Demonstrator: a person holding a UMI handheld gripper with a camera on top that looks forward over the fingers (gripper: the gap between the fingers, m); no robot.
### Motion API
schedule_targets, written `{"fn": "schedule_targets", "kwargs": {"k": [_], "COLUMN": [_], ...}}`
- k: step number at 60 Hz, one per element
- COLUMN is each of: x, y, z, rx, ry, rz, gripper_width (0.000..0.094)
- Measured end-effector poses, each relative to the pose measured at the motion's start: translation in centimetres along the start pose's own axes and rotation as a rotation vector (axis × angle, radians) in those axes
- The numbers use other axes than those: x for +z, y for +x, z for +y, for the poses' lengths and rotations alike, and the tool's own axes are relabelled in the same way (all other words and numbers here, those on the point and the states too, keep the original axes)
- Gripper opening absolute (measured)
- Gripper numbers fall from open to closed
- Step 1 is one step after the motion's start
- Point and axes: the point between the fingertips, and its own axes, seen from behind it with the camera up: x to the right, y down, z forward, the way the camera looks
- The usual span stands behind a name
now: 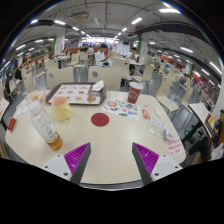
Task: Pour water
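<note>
A clear plastic bottle [42, 124] with a white cap and an orange base stands on the beige table [105, 150], ahead of my left finger. Behind it stands a yellowish cup [61, 108]. A red round coaster [100, 119] lies on the table beyond my fingers, and a red cup [134, 94] stands farther back to the right. My gripper [111, 157] is open and empty, its two purple-padded fingers spread wide above the bare table top near its front edge.
A tray [77, 94] with food items sits at the table's far left. Small colourful items [122, 109] lie near the red cup and a packet [154, 127] lies on the right. Chairs and other tables fill the hall behind.
</note>
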Motion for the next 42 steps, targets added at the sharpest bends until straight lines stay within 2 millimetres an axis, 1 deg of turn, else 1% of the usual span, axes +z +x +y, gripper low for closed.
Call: {"fn": "schedule_targets", "kwargs": {"k": [3,8,15,21,26,29,32,38,42], "x": [-0.2,-0.1,0.5,1.4,2.2,3.0,3.9,5.8,6.5], "y": [-1.9,-5.7,-12.1,-16.7,-19.7,-21.1,-22.0,-22.8,-23.3], "z": [1.0,2.6,3.6,3.5,2.3,1.5,1.0,-0.1,-0.7], "rx": [0.012,0.028,0.05,0.042,0.048,0.057,0.065,0.078,0.089], "ry": [-0.003,-0.014,-0.002,0.023,0.065,0.085,0.094,0.116,0.14], "rz": [-0.002,-0.014,-0.075,-0.113,-0.135,-0.145,-0.144,-0.138,-0.13], "gripper_width": [0.0845,0.0844,0.0845,0.0847,0.0846,0.0848,0.0848,0.0847,0.0833]}}
